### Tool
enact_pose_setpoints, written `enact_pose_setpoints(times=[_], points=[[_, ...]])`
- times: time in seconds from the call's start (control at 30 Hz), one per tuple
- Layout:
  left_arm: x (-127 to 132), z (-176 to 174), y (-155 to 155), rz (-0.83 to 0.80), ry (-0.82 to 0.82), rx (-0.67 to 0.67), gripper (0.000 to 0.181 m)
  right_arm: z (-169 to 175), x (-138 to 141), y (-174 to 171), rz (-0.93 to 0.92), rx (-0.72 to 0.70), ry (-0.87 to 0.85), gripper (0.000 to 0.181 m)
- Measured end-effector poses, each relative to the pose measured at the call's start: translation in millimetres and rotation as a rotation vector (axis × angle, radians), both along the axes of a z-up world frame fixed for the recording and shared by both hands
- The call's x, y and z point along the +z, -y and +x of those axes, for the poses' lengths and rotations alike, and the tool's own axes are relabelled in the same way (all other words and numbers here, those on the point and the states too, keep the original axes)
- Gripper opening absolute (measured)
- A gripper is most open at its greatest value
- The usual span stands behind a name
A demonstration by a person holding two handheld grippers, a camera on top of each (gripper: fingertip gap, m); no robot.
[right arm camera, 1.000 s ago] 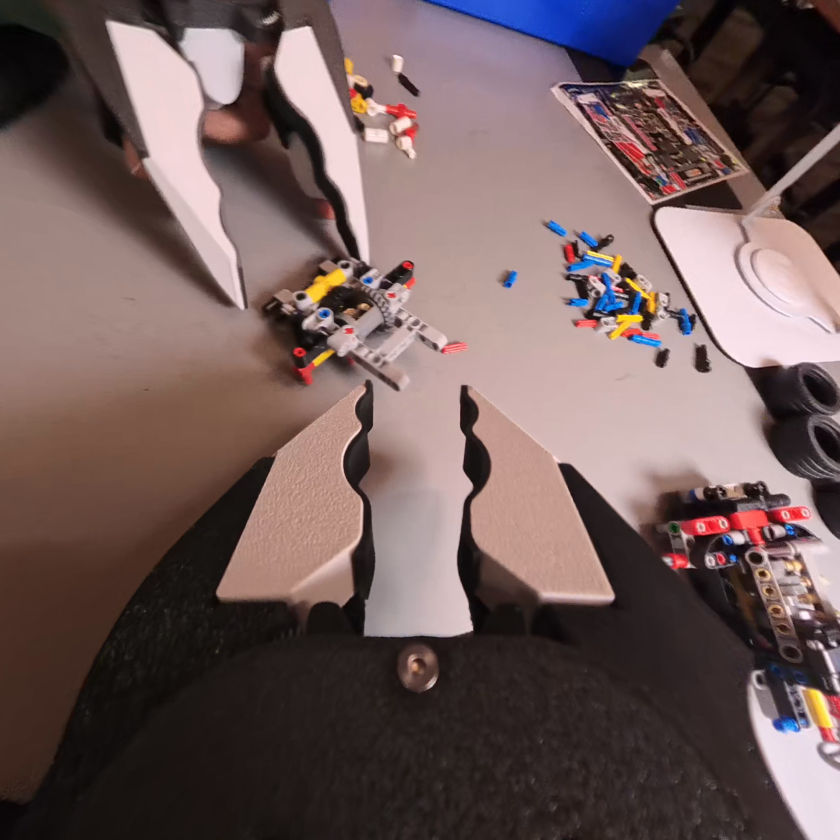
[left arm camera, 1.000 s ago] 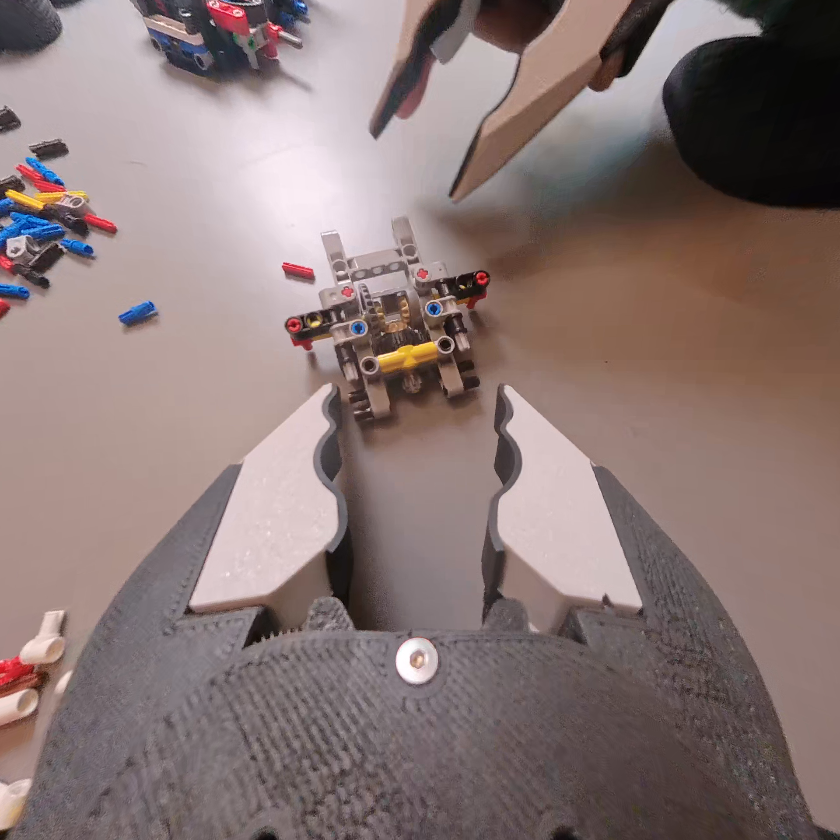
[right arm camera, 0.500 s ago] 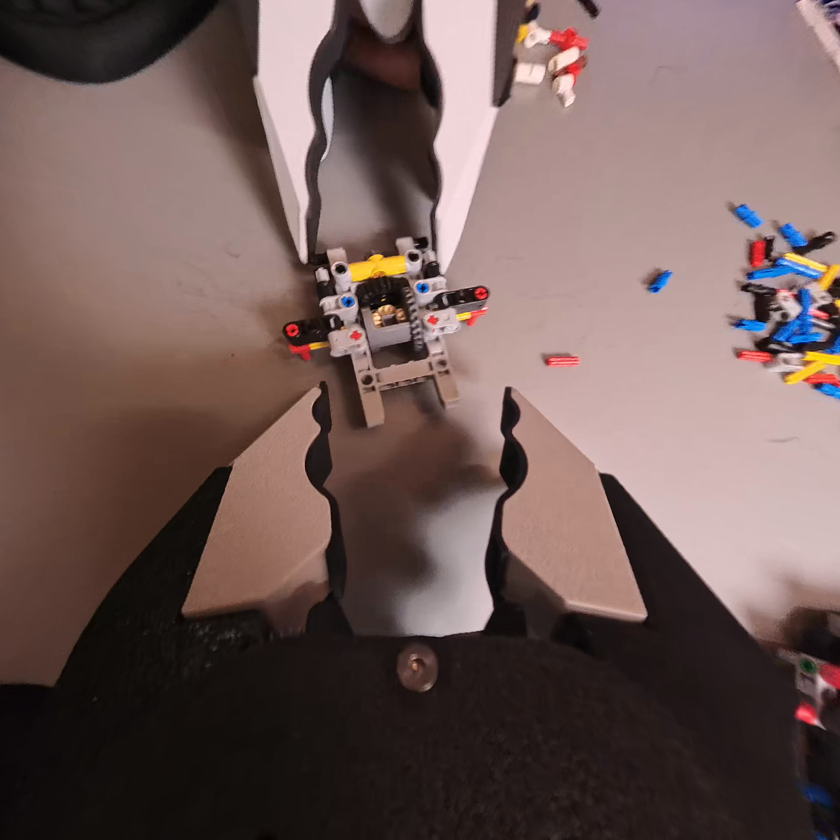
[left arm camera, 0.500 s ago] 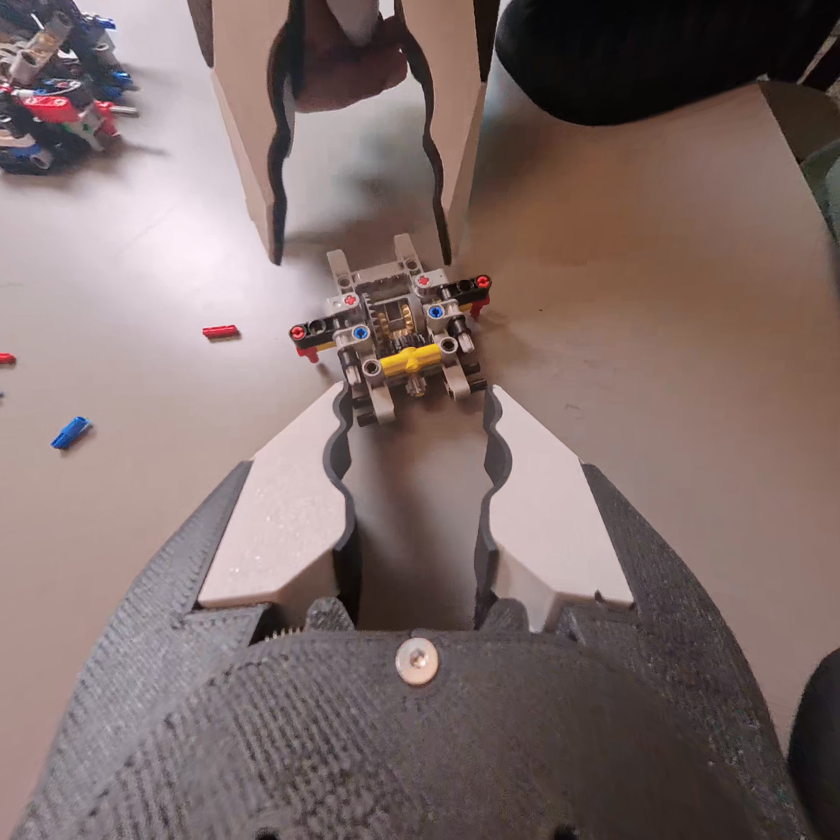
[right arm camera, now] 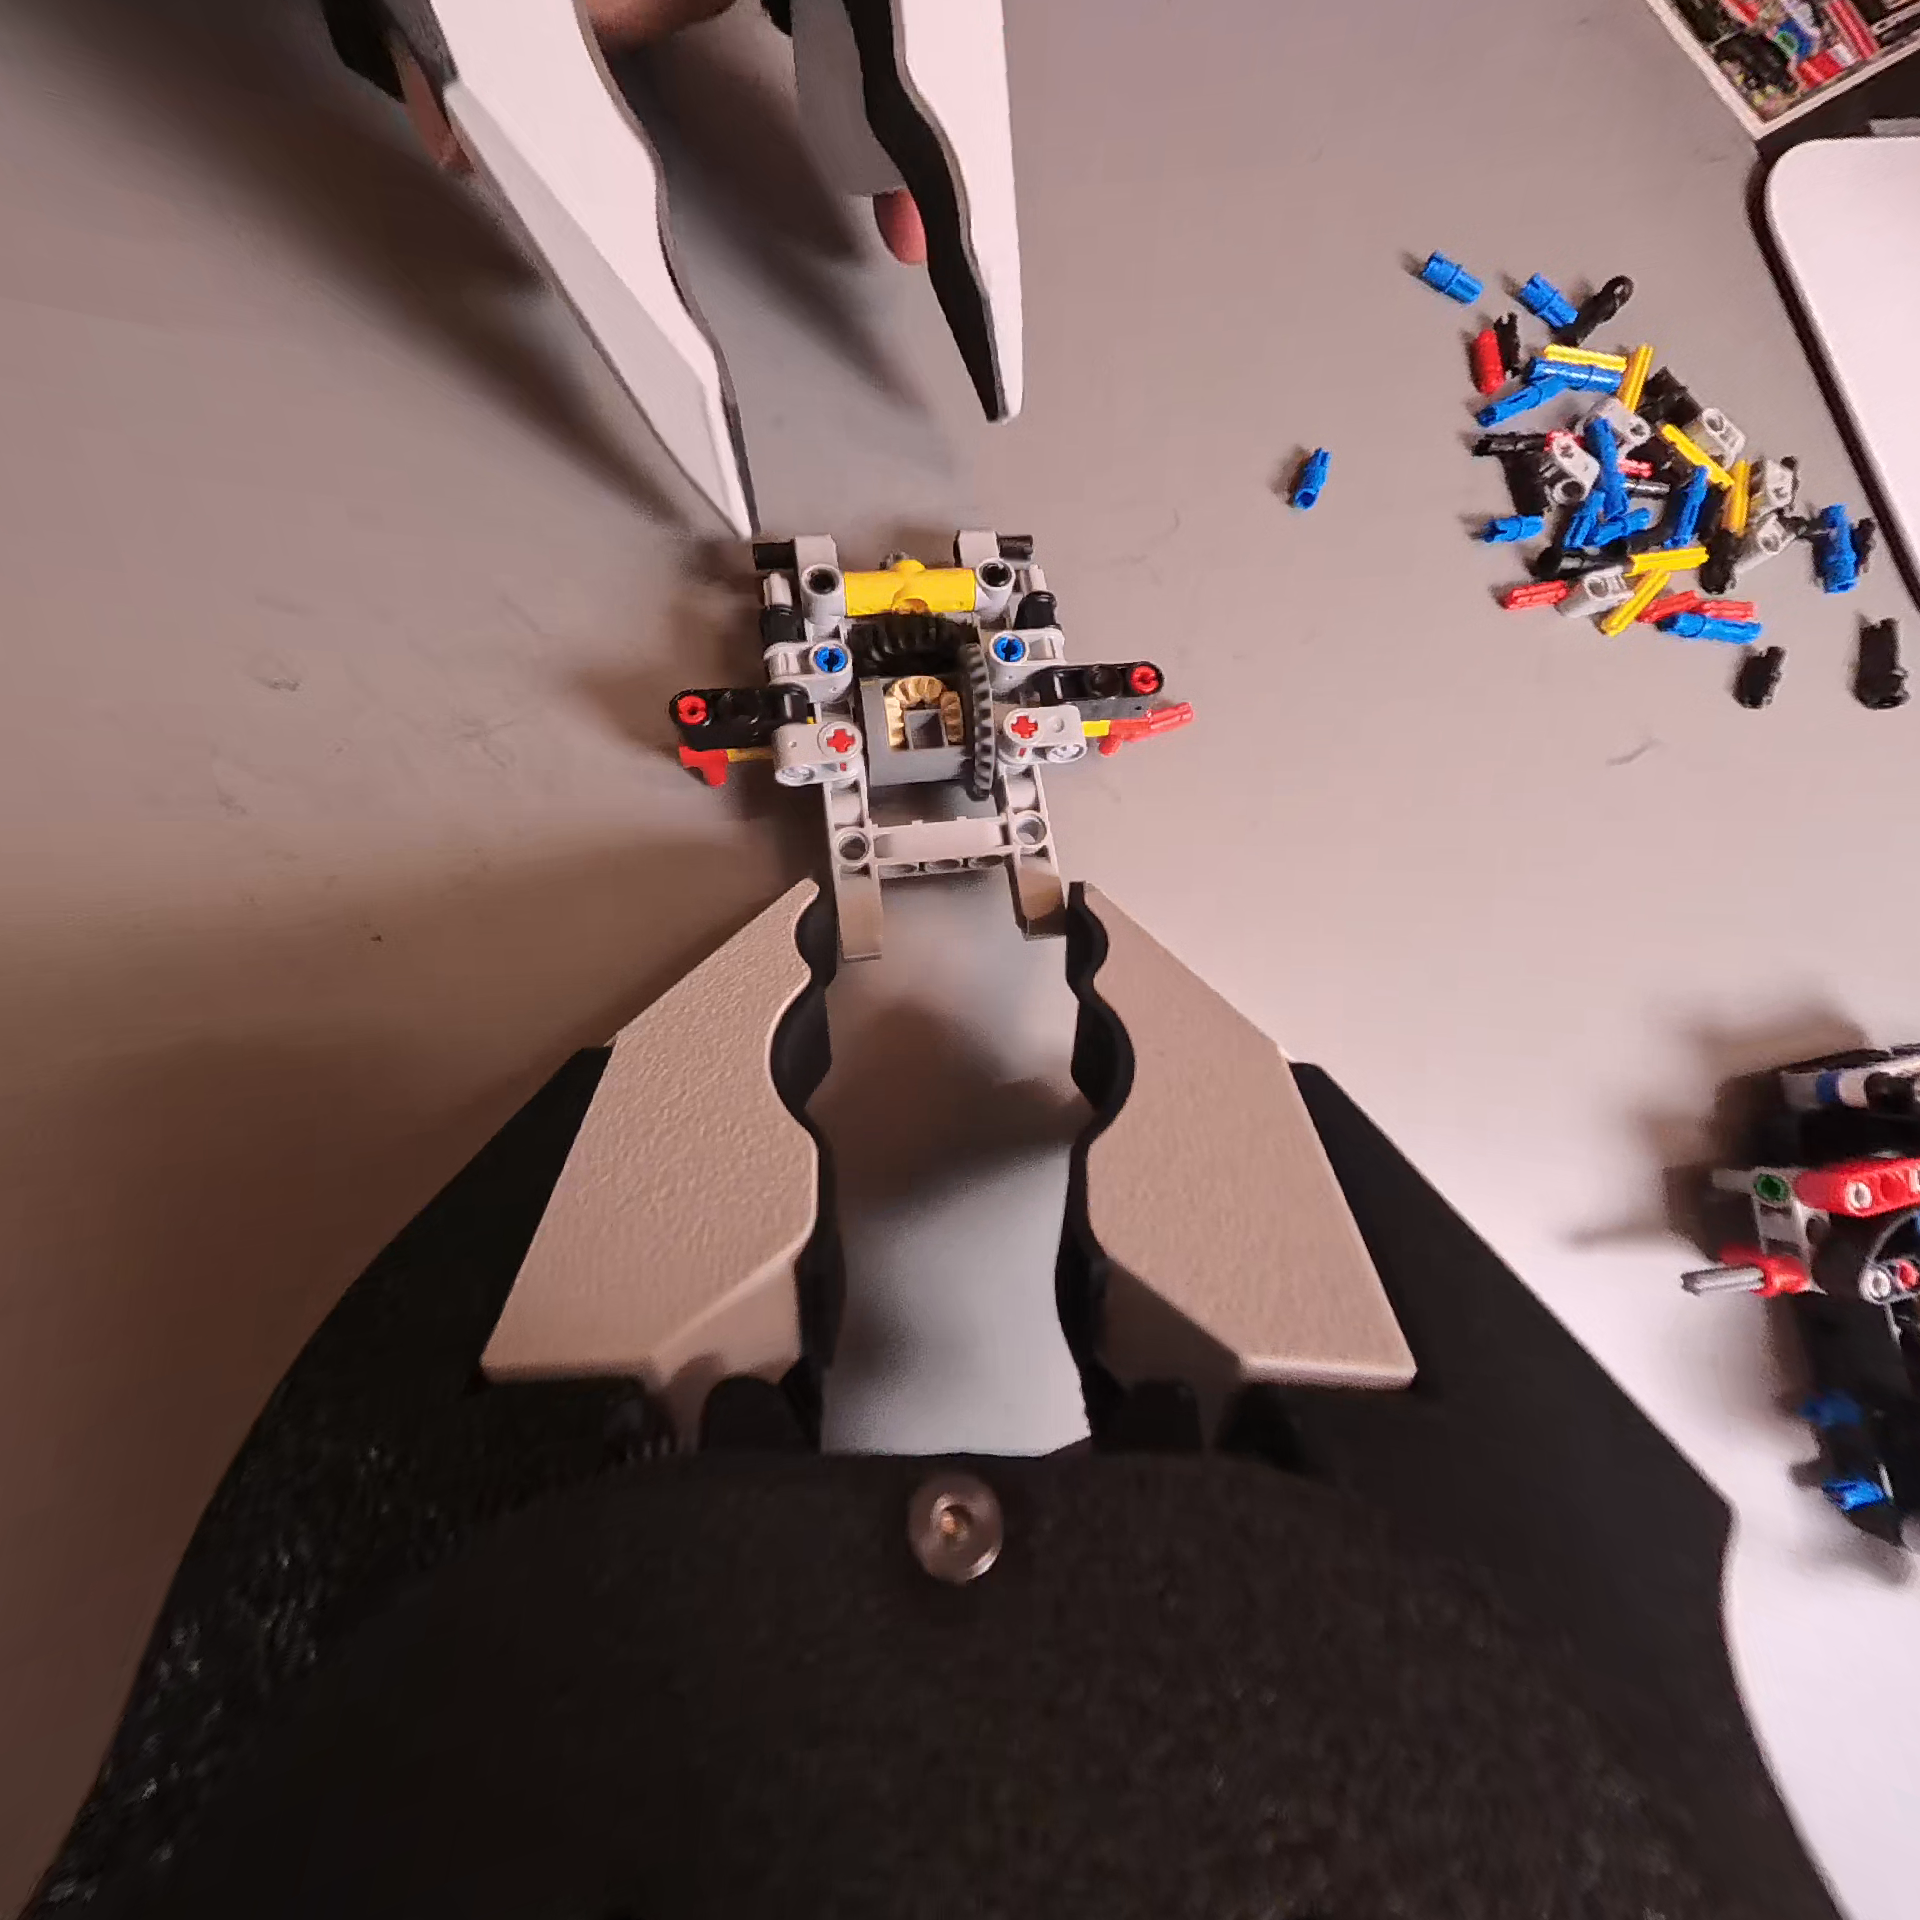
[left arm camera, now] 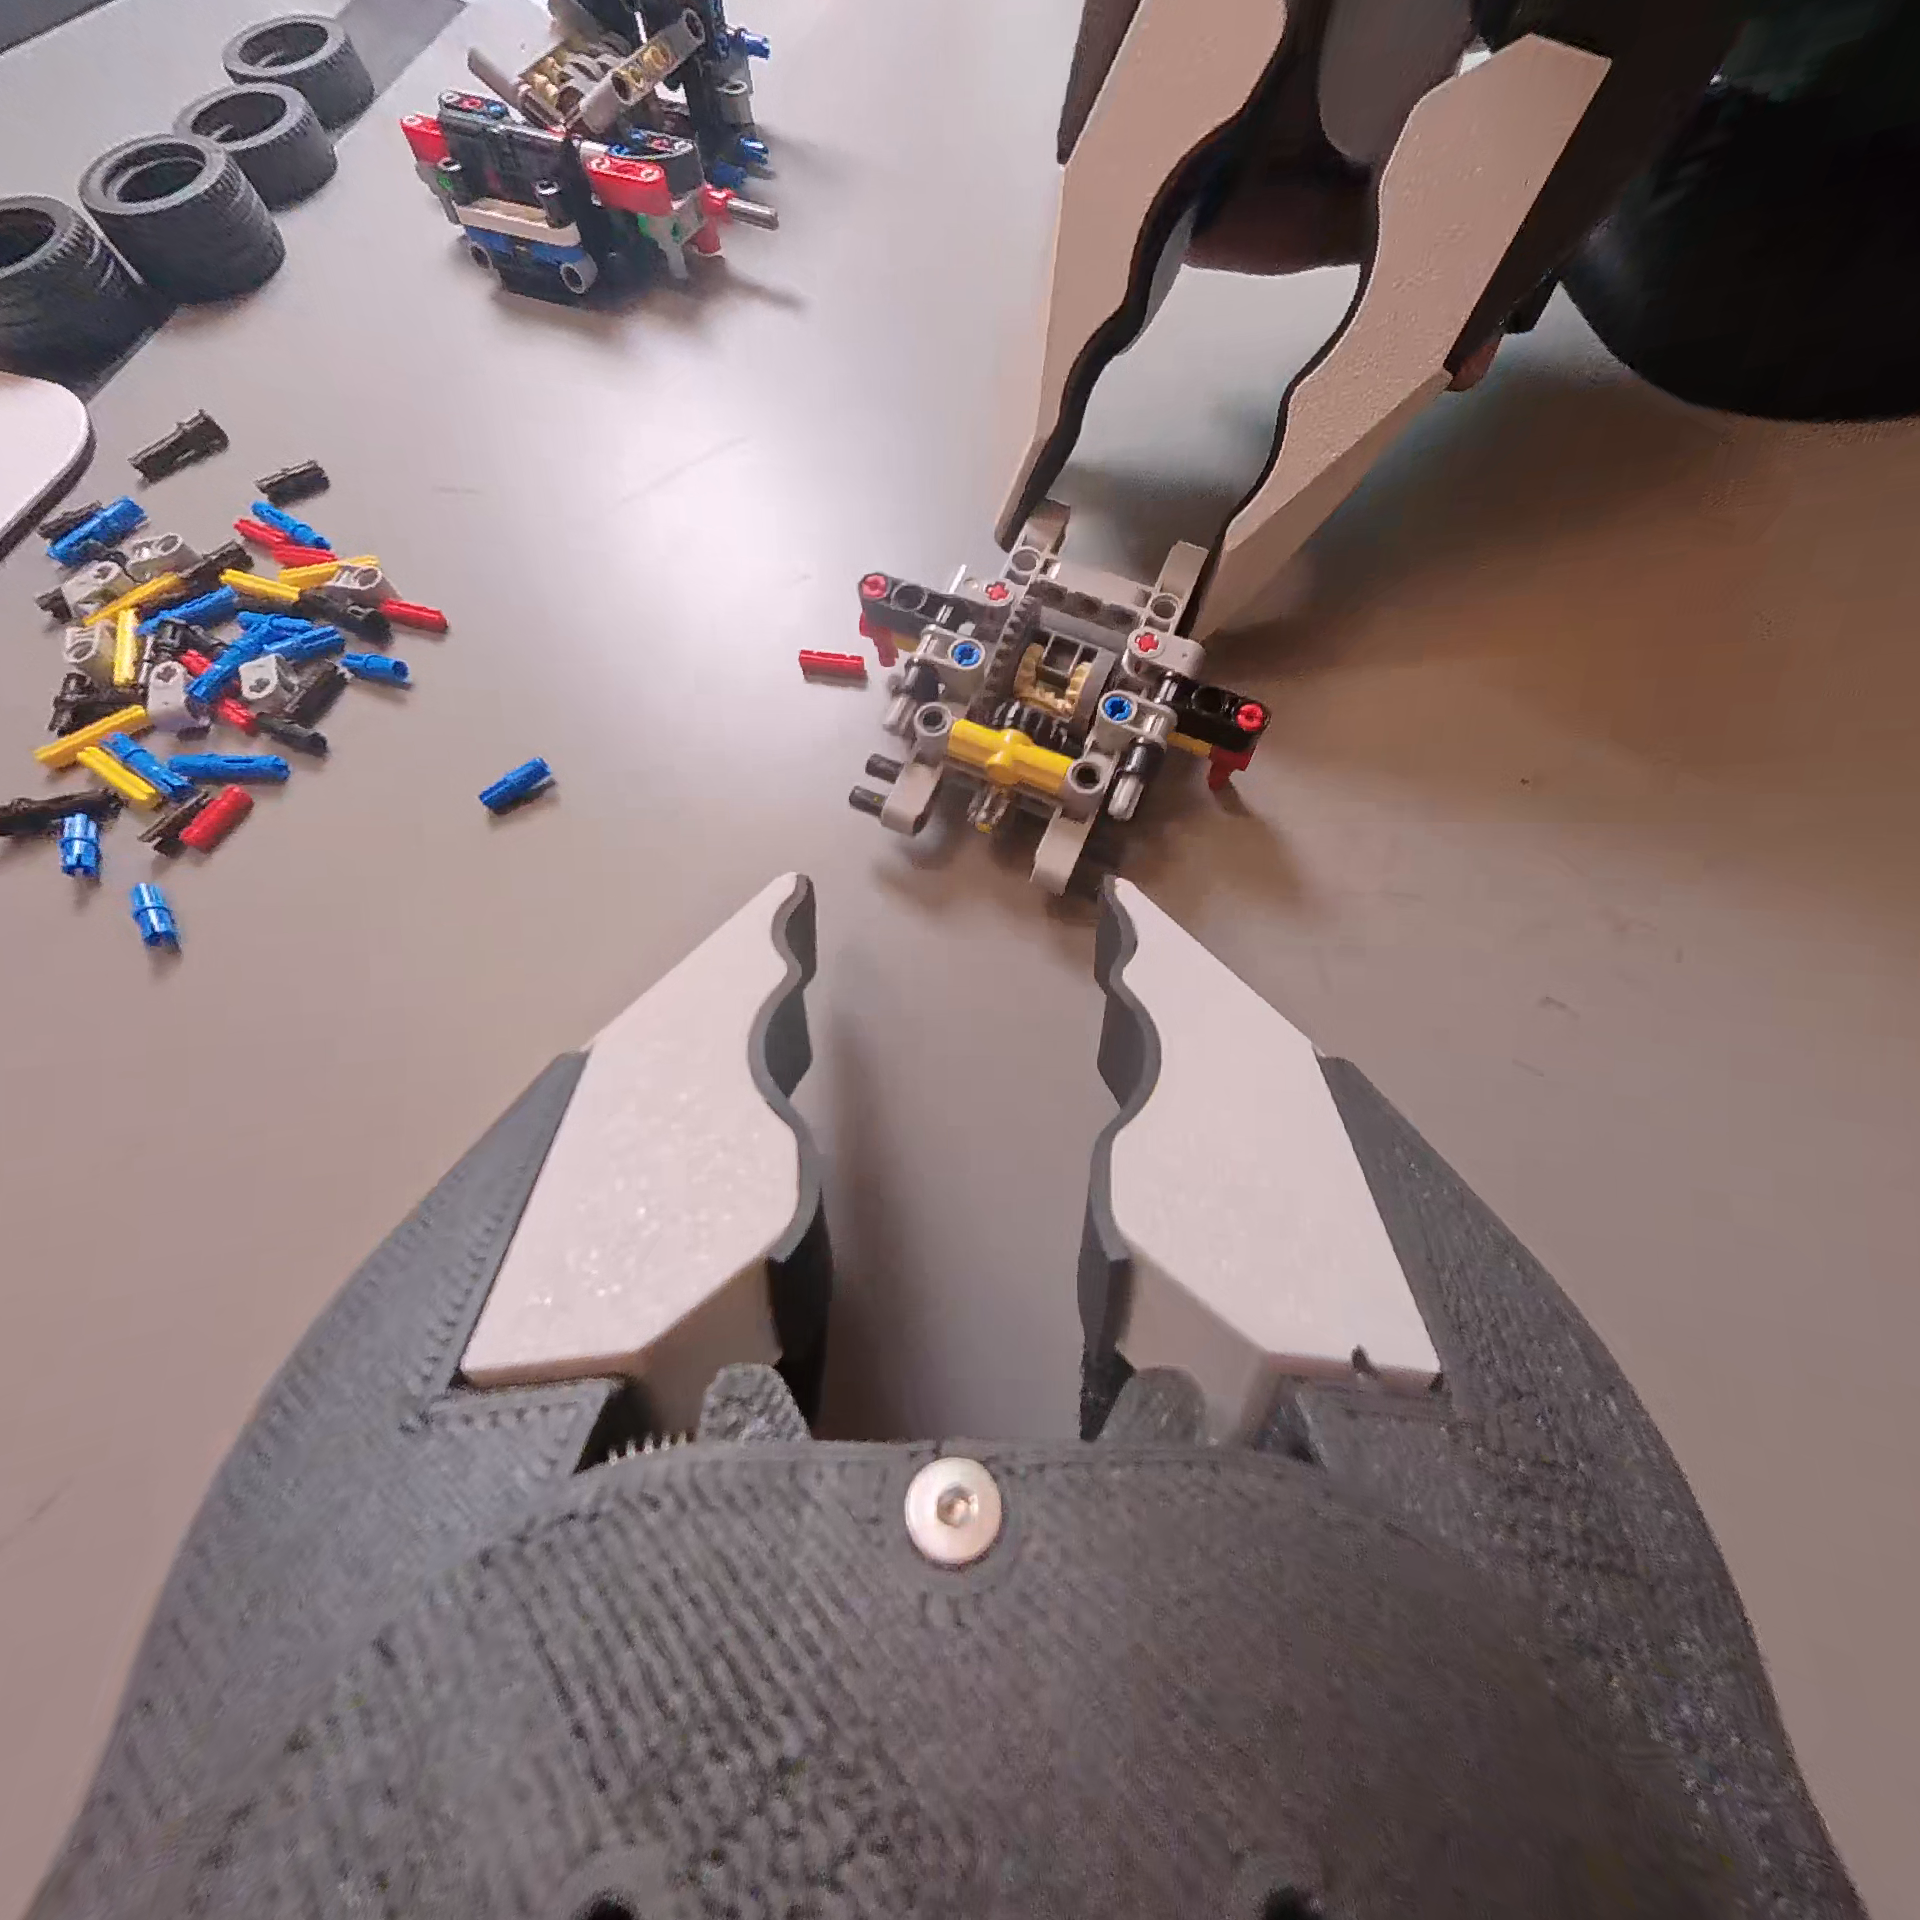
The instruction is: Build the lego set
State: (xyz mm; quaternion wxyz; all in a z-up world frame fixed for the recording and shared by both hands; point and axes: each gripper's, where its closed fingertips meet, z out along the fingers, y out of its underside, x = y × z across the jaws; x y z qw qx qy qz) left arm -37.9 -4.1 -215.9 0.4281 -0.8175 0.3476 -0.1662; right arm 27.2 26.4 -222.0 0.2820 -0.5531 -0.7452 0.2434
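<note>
A small grey lego assembly (left arm camera: 1049, 707) with a yellow bar, gears and black side arms lies on the grey table (left arm camera: 1558, 1039). My left gripper (left arm camera: 954, 894) is open and empty, just short of the assembly's near end, its right fingertip almost touching a grey leg. My right gripper (right arm camera: 943, 904) has closed in on the assembly's (right arm camera: 925, 707) two grey legs, which sit between its fingertips, touching both pads. In the left wrist view the right gripper (left arm camera: 1122, 571) straddles the far end. In the right wrist view the left gripper (right arm camera: 873, 468) hovers open beyond the assembly.
A pile of loose pins (left arm camera: 197, 665) (right arm camera: 1652, 499) lies to one side. A partly built chassis (left arm camera: 592, 177) (right arm camera: 1849, 1247) and black tyres (left arm camera: 177, 197) stand farther off. A red pin (left arm camera: 831, 665) and a blue pin (left arm camera: 516, 781) lie loose. A white pad (right arm camera: 1849, 312) sits by an instruction sheet (right arm camera: 1797, 52). The left gripper's tips are roughly 8 centimeters from the right gripper's. From the right gripper's tips to the red pin (left arm camera: 831, 665) is close to 5 centimeters.
My right gripper has moved forward and narrowed its jaws onto the assembly's two grey legs. My left gripper has drawn back a little and swung, so the assembly sits right of its centre line.
</note>
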Motion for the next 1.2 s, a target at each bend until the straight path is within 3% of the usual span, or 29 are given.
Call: enact_pose_setpoints(times=[0.2,0.37,0.93,1.07,1.2], points=[[-5,7,5,-0.001,-0.048,-0.024,0.048,-4,2,7,-0.026,0.000,-0.012,0.043],[-2,5,6,0.021,-0.057,-0.022,0.064,-4,4,18,-0.053,0.029,-0.018,0.042],[-8,11,15,-0.003,-0.072,-0.068,0.081,3,-4,32,0.011,0.177,-0.010,0.043],[-11,18,23,-0.026,-0.076,-0.125,0.063,4,-4,29,-0.001,0.162,-0.011,0.049],[-10,16,23,-0.018,-0.072,-0.114,0.058,5,0,30,-0.005,0.166,-0.020,0.051]])
